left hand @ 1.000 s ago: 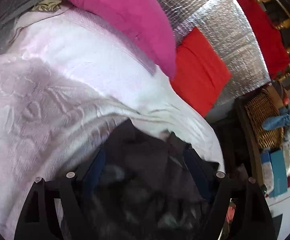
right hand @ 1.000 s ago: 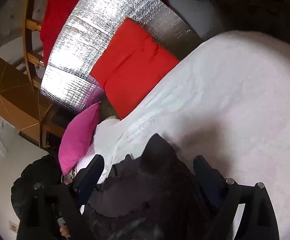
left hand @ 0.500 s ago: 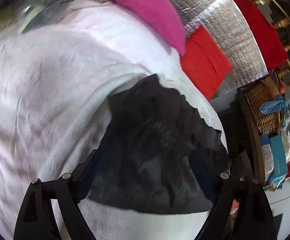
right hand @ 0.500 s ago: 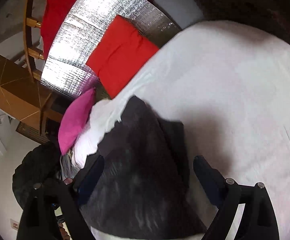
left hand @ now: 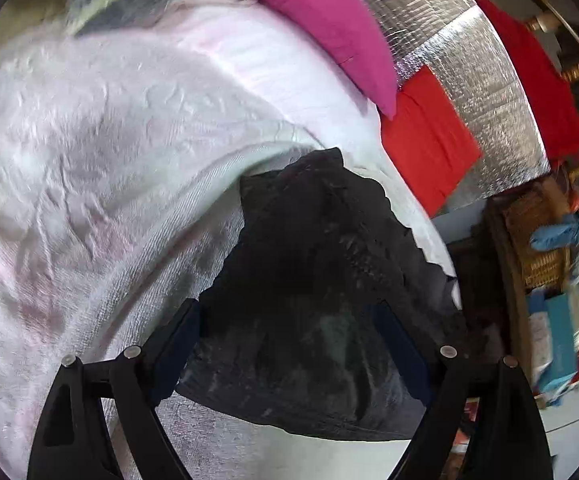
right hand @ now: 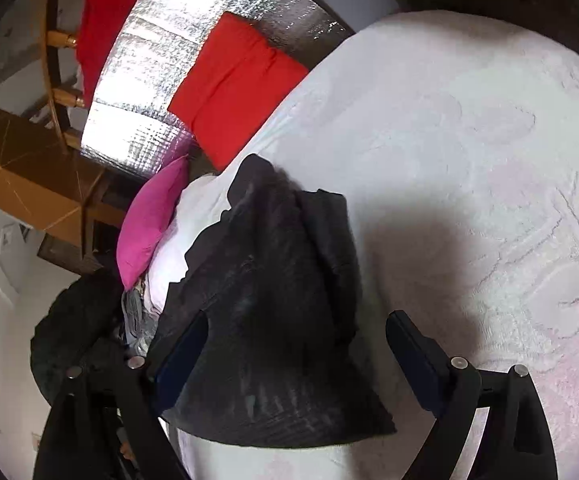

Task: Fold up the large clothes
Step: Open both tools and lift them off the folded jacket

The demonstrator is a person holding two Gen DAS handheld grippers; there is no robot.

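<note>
Through the left wrist camera we see our left claw point(left hand: 289, 344) standing wide, its fingers point(left hand: 177, 336) on either side of the black garment point(left hand: 313, 280) without pressing it. The garment lies crumpled on the pale pink bedspread point(left hand: 109, 160), near the bed's right edge. Only this view shows the wicker basket point(left hand: 537, 240), the blue cloth point(left hand: 557, 234) on it and the boxes point(left hand: 561, 344) below, all blurred at the far right.

Through the right wrist camera our right claw point(right hand: 297, 352) is also wide, gripping nothing; the garment point(right hand: 273, 300) sits between its fingers point(right hand: 413, 360), nearer the left one, and throws a dark shadow onto the bedspread point(right hand: 469, 160) to its right. Only this view shows the wooden beam point(right hand: 21, 176) and the dark rounded shape point(right hand: 77, 332) at the left, too dim to name.

Both views share the pink cushion point(left hand: 321, 28) at the head of the bed, the red cushion point(left hand: 425, 140) leaning on the silver foil sheet point(left hand: 481, 80), and the red cloth point(left hand: 537, 80) hung on a wooden rail. Nothing lies over the garment itself.

A second ago the garment filled the space between both claws, bunched up close to the cameras; it now lies spread lower on the bed, and both claws have drawn back from it.
</note>
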